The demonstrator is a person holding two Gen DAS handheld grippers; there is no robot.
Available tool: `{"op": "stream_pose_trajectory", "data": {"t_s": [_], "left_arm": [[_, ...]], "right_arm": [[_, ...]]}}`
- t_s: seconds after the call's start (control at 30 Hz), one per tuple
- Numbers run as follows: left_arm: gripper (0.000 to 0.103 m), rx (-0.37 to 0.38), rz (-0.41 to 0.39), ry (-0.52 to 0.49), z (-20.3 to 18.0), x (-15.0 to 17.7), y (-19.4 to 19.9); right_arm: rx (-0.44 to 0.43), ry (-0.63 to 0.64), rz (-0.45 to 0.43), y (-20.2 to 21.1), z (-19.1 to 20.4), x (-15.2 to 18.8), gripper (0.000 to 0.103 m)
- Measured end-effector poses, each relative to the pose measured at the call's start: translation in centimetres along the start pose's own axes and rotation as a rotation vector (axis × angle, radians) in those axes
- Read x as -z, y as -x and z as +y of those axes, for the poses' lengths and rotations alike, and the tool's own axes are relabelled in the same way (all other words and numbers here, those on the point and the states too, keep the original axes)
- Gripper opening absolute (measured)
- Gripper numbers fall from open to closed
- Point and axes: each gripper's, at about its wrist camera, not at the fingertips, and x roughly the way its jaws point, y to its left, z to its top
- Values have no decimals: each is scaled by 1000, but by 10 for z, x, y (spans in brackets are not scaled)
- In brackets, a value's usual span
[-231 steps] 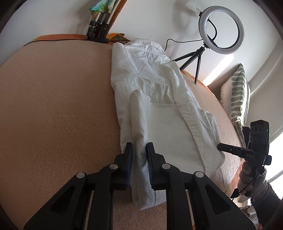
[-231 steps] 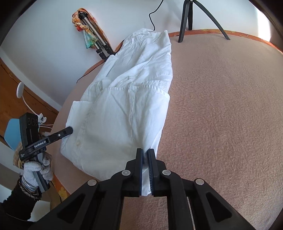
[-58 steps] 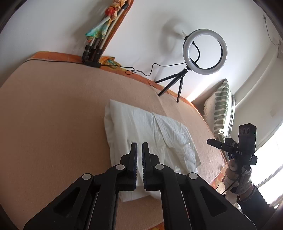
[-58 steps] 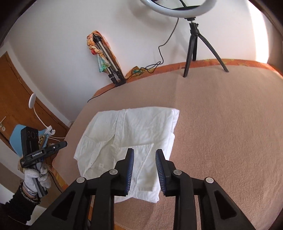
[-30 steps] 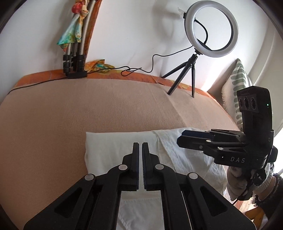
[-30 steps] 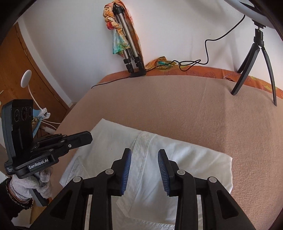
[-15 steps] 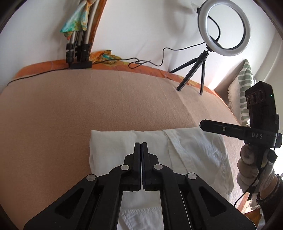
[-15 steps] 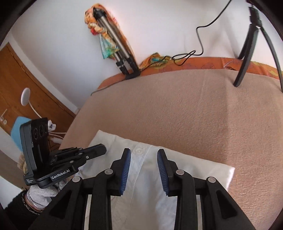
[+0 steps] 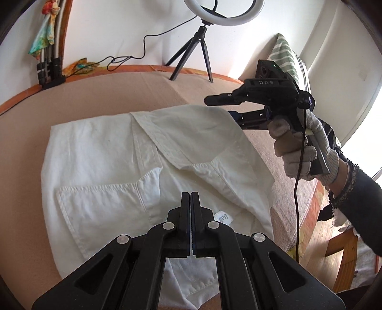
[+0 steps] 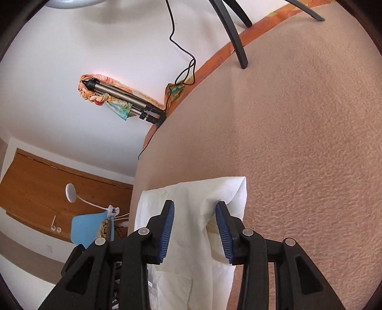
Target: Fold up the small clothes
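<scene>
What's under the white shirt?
The shirt lies folded on a pinkish-brown blanket, which shows all around it. The blanket right beneath it is covered, so anything else there can't be seen.

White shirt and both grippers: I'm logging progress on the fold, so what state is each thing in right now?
White shirt: folded into a compact rectangle, lying on the bed, far right corner between the right jaws.
Left gripper: shut, empty, over the shirt.
Right gripper: jaws opening, astride the shirt's corner.
Ring light: lit.
</scene>
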Motion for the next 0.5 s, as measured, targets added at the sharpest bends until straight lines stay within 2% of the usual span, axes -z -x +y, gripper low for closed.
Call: {"op": "stream_pose_trajectory", "data": {"t_s": [0.1, 0.17, 0.23, 0.4, 0.43, 0.47, 0.5], "left_arm": [[2, 4, 32, 10, 1, 7, -10], [2, 14, 25, 15, 3, 10, -11], [2, 19, 23, 18, 2, 11, -10], [2, 14, 16, -3, 1, 13, -10], [2, 13, 14, -2, 1, 13, -10], [2, 12, 12, -2, 0, 13, -9], [2, 12, 12, -2, 1, 13, -10]], "right_arm": [[25, -27, -13, -14, -6, -6, 28], [52, -50, -72, -13, -10, -11, 8], [78, -35, -121, -7, -9, -14, 1], [289, 99, -153, -2, 14, -9, 0], [332, 122, -155, -1, 19, -9, 5], [395, 138, -178, 4, 23, -8, 18], [475, 166, -206, 9, 29, -7, 19]]}}
